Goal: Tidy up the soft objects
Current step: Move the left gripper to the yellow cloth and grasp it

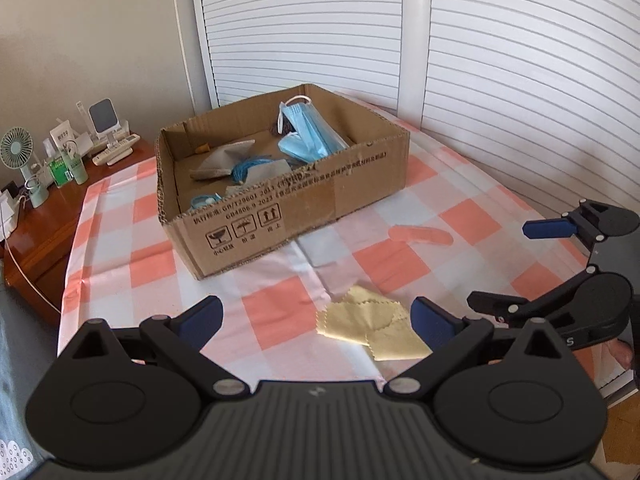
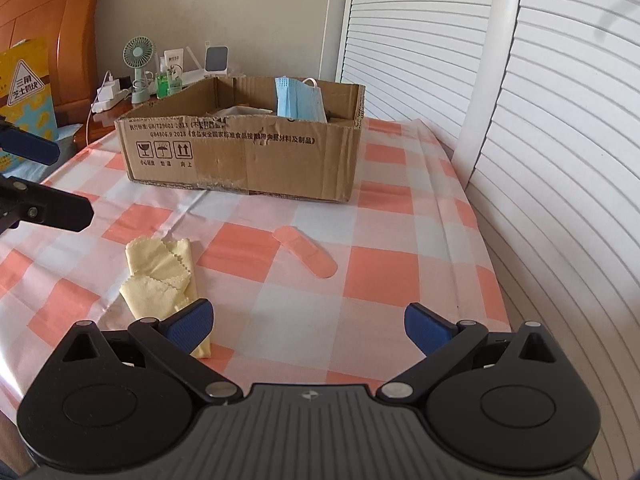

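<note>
A shallow corrugated cardboard box (image 1: 288, 184) with ragged cut edges is set on a glossy checked tablecloth (image 1: 120, 264); 1 pleated blue face mask (image 1: 308, 132) is propped inside it. In front of the box, a crumpled yellow cloth (image 1: 372, 326) with zigzag edges and a flat pink adhesive bandage (image 2: 305, 251) are laid apart on open cloth. The left gripper (image 1: 318, 320) and right gripper (image 2: 309, 326) are held spread wide, nothing between the pads.

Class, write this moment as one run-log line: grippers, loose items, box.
left gripper: open, empty | right gripper: open, empty | yellow cloth, plaster: on tablecloth | cardboard box: holds blue masks
</note>
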The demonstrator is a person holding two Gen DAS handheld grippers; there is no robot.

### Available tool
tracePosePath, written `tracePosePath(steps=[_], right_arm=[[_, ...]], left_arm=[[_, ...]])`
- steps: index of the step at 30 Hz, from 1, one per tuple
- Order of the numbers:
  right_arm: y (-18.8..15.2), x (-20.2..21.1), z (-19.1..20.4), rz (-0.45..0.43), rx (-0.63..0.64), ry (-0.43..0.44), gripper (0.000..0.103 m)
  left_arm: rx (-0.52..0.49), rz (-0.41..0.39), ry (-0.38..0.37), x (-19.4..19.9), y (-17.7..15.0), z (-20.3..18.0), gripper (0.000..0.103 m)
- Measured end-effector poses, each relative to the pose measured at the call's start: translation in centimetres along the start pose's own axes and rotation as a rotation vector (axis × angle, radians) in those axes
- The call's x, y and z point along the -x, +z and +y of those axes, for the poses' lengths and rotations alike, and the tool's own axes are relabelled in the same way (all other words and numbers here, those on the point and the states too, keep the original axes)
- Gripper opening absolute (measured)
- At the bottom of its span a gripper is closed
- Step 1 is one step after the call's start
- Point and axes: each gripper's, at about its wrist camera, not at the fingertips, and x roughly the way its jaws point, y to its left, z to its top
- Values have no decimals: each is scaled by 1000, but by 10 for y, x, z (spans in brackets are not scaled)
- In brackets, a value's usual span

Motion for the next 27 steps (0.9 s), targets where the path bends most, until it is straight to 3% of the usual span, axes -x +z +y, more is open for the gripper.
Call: tracePosePath(steps=[14,27], right_arm=[[-14,-15,-20,54,-39,-49,103],[-17,-24,-36,54,-95,-50,103]], left_arm=[[-123,171,-135,-54,-26,-36,102],[-135,103,-188,-75,-9,-42,103]])
